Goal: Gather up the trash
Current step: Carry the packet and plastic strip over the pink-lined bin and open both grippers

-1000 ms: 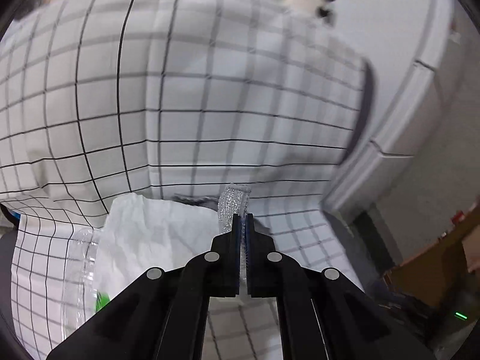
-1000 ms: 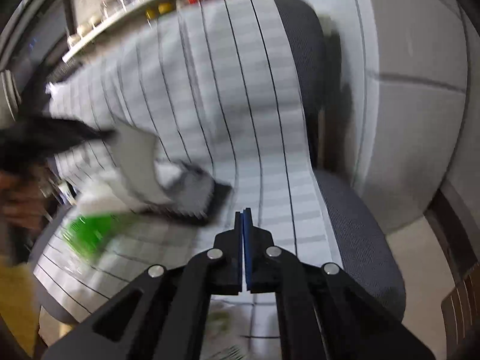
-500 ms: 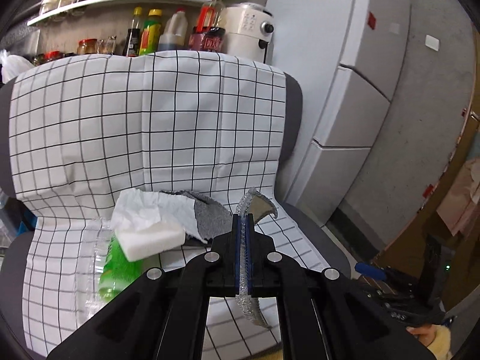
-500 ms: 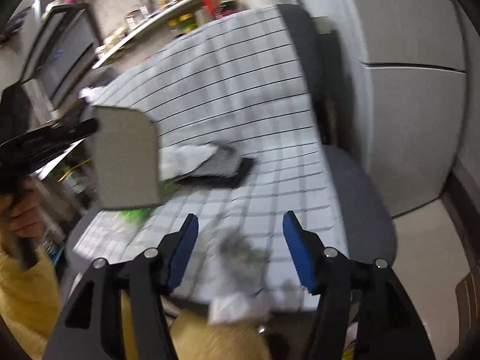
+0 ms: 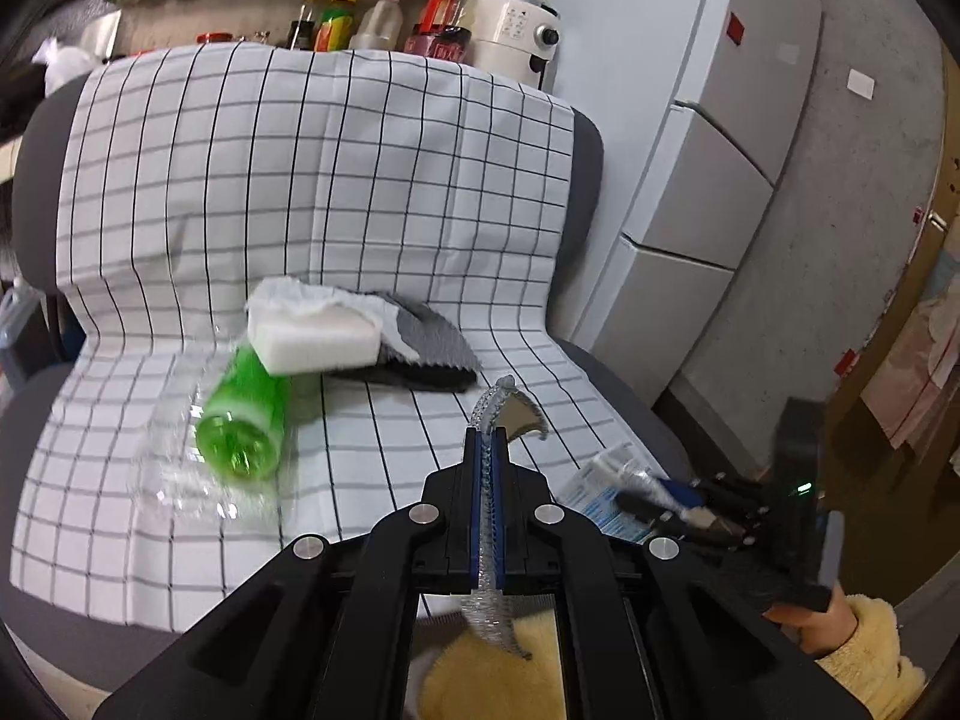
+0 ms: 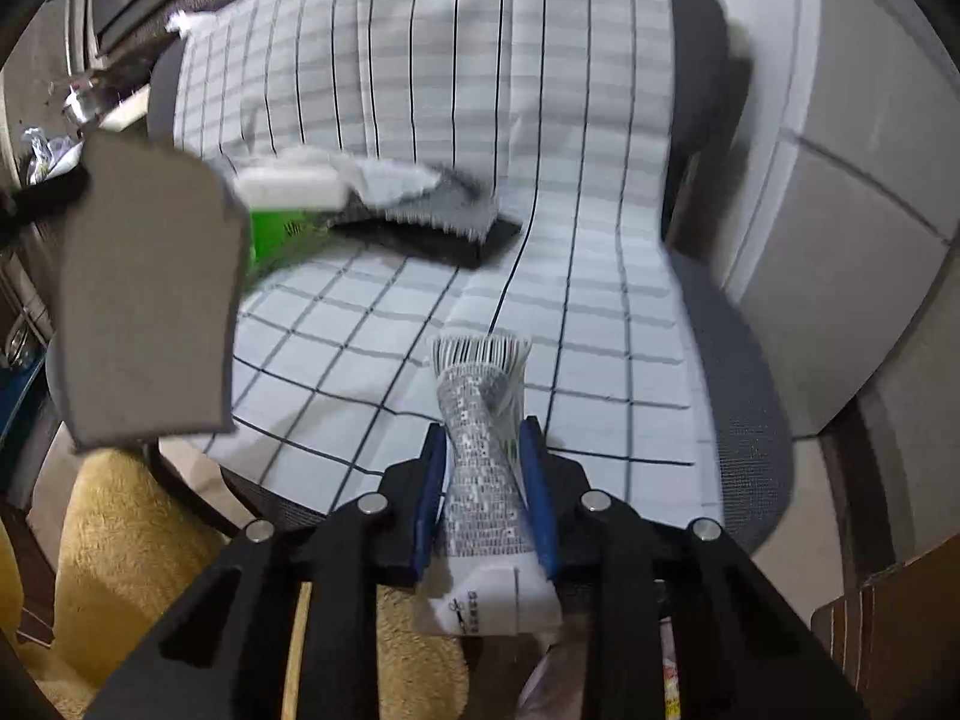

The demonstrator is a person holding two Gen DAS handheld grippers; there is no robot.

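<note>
Two grippers each clamp trash over the near edge of the checked cloth (image 5: 360,192): the left gripper (image 5: 487,450) pinches a flat wrapper (image 6: 144,294), and the right gripper (image 6: 485,468), whose jaws have just been closing, squeezes a crumpled printed packet (image 6: 480,426). Farther back a green bottle (image 5: 243,426), white sponge (image 5: 315,348) and grey rag (image 5: 426,342) lie touching, with bottles (image 5: 336,24) on a shelf behind.

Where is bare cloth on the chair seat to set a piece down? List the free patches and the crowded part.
Free: the white checked cloth between the green plastic bottle and the seat's right edge, in front of the dark grey fabric swatch; also the seat front, left. Crowded: the seat's rear left, where the white foam block, crumpled tissue and bottle pile together.
</note>
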